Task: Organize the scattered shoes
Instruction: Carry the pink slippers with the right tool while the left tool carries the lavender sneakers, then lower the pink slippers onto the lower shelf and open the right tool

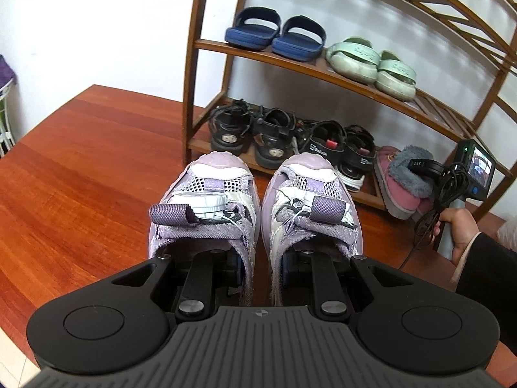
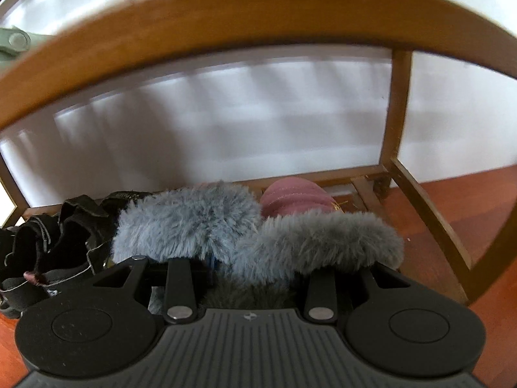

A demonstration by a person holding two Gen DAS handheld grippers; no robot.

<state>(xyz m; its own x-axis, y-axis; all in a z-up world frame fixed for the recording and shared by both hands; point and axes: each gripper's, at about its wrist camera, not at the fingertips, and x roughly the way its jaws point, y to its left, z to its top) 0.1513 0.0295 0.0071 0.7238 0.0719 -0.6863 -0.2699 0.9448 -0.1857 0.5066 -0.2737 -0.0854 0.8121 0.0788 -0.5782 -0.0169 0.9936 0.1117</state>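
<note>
Two lilac mesh sneakers [image 1: 206,200] point toes-first at the wooden shoe rack [image 1: 290,61]. My left gripper [image 1: 260,258] is shut on their inner collars and pinches the pair together above the floor. A pair of pink slippers [image 1: 404,190] with grey fur cuffs is at the right end of the bottom shelf. My right gripper [image 1: 423,166] is shut on the fur cuffs. In the right wrist view the cuffs [image 2: 187,220] cover the right gripper [image 2: 252,268] and hide its fingertips. One pink toe [image 2: 290,194] shows beyond them.
Blue slides [image 1: 274,35] and pale green clogs [image 1: 371,64] fill the middle shelf. Black sandals [image 1: 274,132] crowd the bottom shelf left of the slippers, seen close as black sandals [image 2: 48,242]. A shelf rail [image 2: 226,22] arches overhead. A hand [image 1: 462,229] grips the right handle. Red wooden floor [image 1: 80,161] lies left.
</note>
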